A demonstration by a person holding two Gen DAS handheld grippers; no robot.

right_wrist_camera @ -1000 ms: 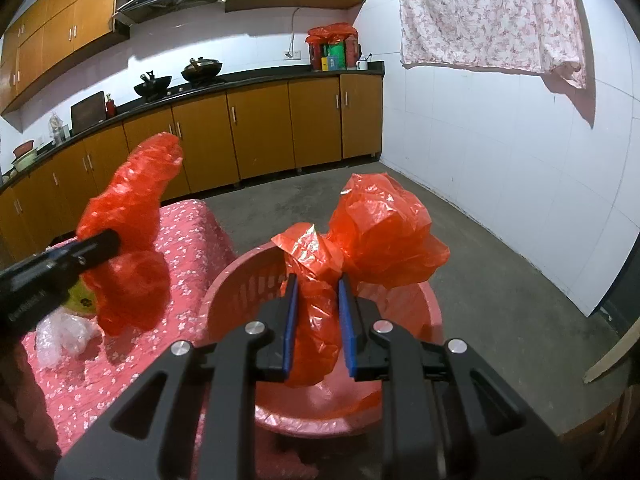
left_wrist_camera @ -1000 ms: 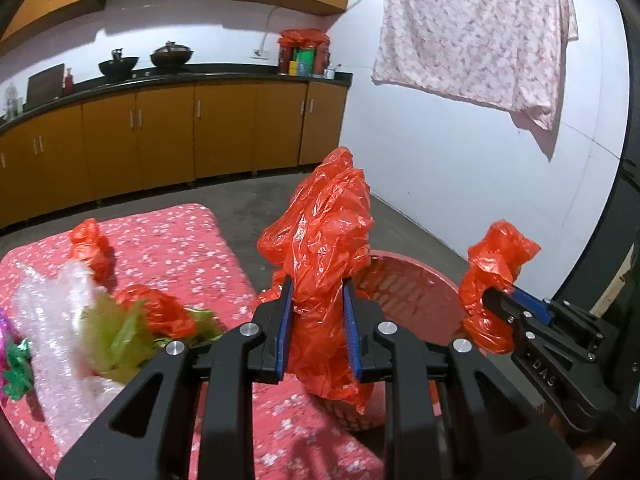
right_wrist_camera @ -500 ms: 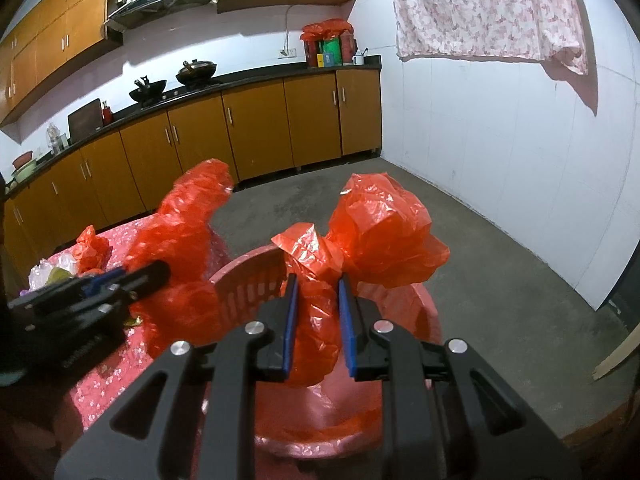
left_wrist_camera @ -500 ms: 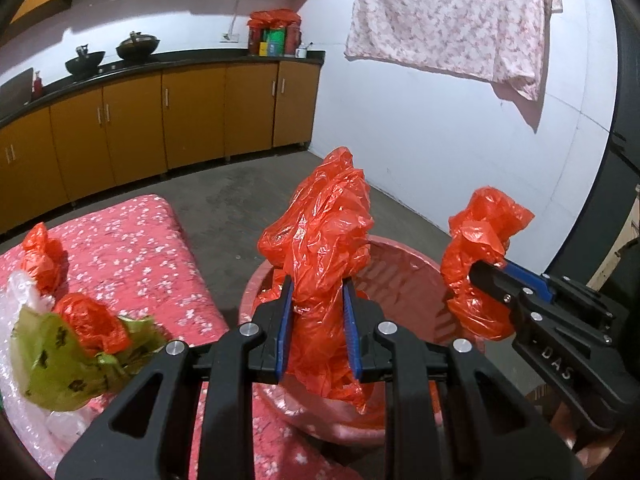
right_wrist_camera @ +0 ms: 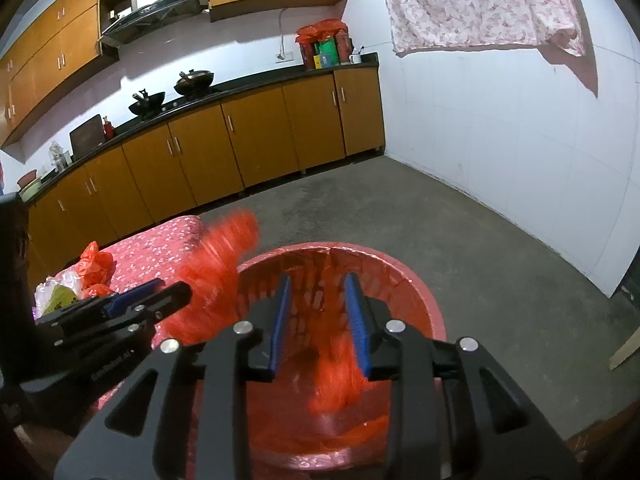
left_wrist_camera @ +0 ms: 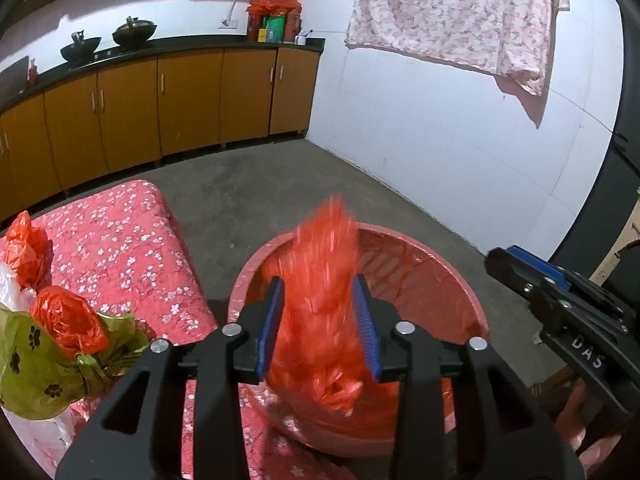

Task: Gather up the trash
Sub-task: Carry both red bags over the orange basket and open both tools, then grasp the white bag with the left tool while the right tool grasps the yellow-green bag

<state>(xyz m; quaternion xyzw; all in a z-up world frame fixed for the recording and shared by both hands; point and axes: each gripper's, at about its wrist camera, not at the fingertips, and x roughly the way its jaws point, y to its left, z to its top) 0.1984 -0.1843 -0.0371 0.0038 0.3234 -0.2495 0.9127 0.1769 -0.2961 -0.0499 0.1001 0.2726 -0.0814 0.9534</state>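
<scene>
My left gripper (left_wrist_camera: 318, 324) is open above the red basket (left_wrist_camera: 448, 280). A crumpled red plastic bag (left_wrist_camera: 320, 280), motion-blurred, is falling between its jaws into the basket. My right gripper (right_wrist_camera: 316, 324) is also open over the same basket (right_wrist_camera: 420, 300), and a second red bag (right_wrist_camera: 336, 376) drops blurred below its fingers. In the right wrist view the left gripper (right_wrist_camera: 160, 296) and its falling bag (right_wrist_camera: 216, 276) show at the left. In the left wrist view the right gripper (left_wrist_camera: 520, 268) reaches in from the right, empty.
A table with a red floral cloth (left_wrist_camera: 120, 240) stands left of the basket. It holds more trash: red bags (left_wrist_camera: 24, 244), a green paw-print bag (left_wrist_camera: 36, 364) and clear plastic (left_wrist_camera: 8, 284). Kitchen cabinets (left_wrist_camera: 160, 108) line the back wall. Grey floor (right_wrist_camera: 460, 220) lies beyond.
Both grippers opened and let go of their red bags, which now fall into the basket. Before, each was shut on a bag held over the basket.
</scene>
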